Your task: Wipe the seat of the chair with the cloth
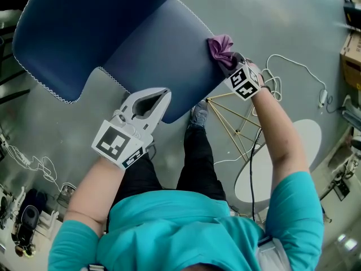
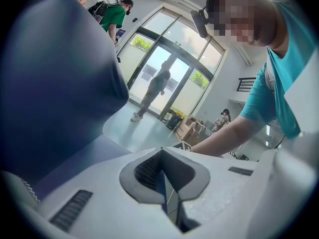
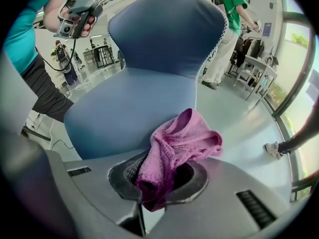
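Observation:
The blue chair has its seat (image 1: 163,61) in the upper middle of the head view and its backrest (image 1: 79,33) at the upper left. A purple cloth (image 1: 221,48) lies bunched on the seat's right edge, and my right gripper (image 1: 230,62) is shut on it. In the right gripper view the cloth (image 3: 179,143) spills out of the right gripper (image 3: 159,178) just short of the seat (image 3: 129,118). My left gripper (image 1: 161,97) hovers at the seat's near edge, shut, with nothing held. From the left gripper (image 2: 164,178), only the chair's dark blue side (image 2: 55,83) shows.
Yellow wire legs (image 1: 231,117) and a white round base (image 1: 282,162) stand on the grey floor to the right of my legs. Cables (image 1: 293,66) trail at right, a cardboard box (image 1: 352,55) sits at the far right. A person in green (image 3: 234,14) stands behind the chair.

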Motion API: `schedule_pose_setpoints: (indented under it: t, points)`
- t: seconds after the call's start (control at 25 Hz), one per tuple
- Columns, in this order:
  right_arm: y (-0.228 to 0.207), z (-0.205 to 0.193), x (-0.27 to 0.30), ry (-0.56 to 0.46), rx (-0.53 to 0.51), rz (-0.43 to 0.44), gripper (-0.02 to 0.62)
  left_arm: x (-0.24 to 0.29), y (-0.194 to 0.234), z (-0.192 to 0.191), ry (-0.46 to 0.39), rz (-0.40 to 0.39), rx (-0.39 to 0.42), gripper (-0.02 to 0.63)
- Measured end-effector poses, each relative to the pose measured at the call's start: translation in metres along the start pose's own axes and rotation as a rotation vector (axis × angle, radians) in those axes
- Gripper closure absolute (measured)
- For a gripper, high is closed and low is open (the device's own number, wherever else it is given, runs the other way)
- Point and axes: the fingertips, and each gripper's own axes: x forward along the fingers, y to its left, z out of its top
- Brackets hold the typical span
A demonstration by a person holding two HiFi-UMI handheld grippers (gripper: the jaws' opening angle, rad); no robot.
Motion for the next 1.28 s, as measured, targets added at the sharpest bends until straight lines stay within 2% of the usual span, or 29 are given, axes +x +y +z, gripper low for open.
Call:
schedule_pose_setpoints:
  t: [0.72, 0.88, 1.04, 1.28]
  points:
    - [0.016, -0.036, -0.018, 0.039, 0.042, 0.007, 0.546, -0.009, -0.011, -0.008, -0.008, -0.004, 0.005, 0.603]
    - [0.019, -0.043, -0.018, 0.074, 0.037, 0.026, 0.546, -0.009, -0.014, -0.009, -0.002, -0.015, 0.019, 0.603]
    - [0.028, -0.056, -0.025, 0.149, 0.06, 0.071, 0.546, -0.013, -0.015, -0.006, -0.01, -0.019, 0.018, 0.603]
    - [0.059, -0.096, -0.046, 0.401, 0.084, 0.247, 0.546, -0.026, -0.017, 0.0, -0.035, -0.019, 0.017, 0.603]
